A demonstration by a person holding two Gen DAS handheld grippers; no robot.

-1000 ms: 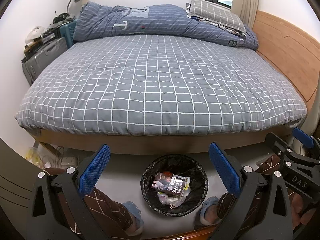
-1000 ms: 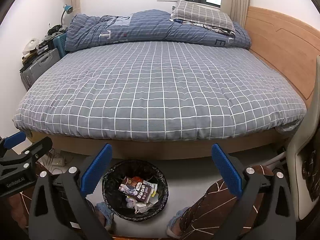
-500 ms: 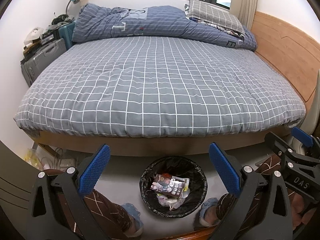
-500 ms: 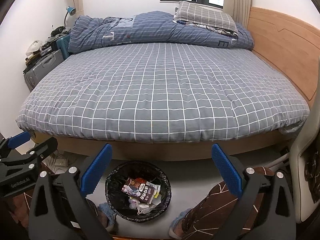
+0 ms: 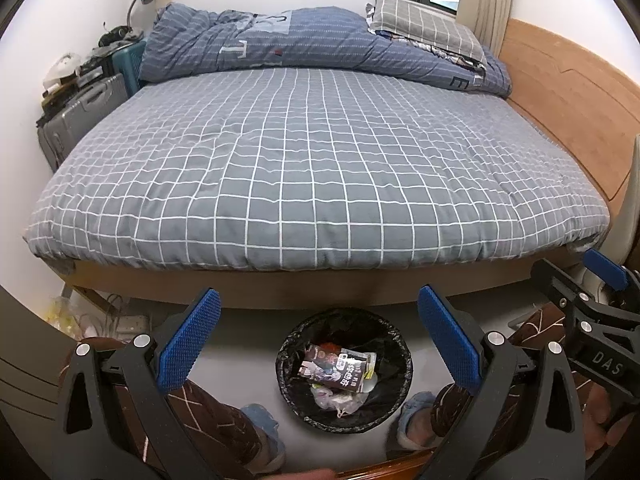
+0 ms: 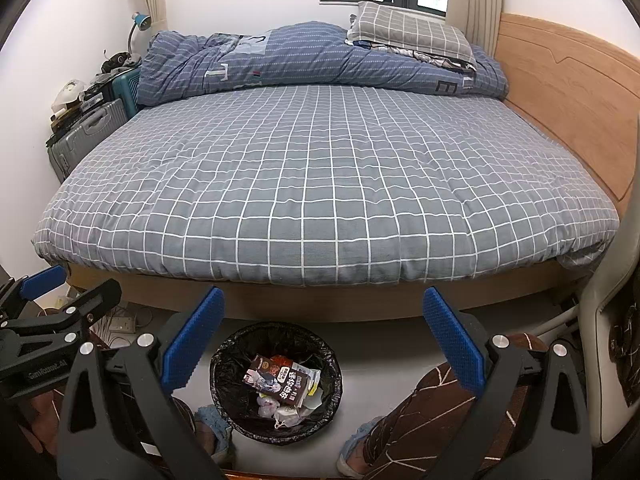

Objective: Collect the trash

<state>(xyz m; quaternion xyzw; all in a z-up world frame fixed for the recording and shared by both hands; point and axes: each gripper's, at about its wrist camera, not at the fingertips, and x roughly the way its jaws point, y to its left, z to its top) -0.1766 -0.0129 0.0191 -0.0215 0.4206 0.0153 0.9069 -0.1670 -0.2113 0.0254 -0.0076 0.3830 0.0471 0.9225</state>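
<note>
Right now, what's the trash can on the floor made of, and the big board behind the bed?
The trash can seems lined with a thin black plastic bag: glossy and crinkled over the rim. The can beneath is hidden. The headboard looks like smooth, matte, light-brown wood or veneer, with faint grain.

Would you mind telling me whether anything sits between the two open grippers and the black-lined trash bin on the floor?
Nothing visible does: the round black-lined trash bin lies below the left gripper and right gripper, its mouth uncovered, the person's feet beside it.

Below me a round black-lined trash bin [image 5: 345,372] is sitting upright on the floor, holding a dark snack wrapper [image 5: 334,370] and crumpled white tissues [image 5: 336,398]
</note>
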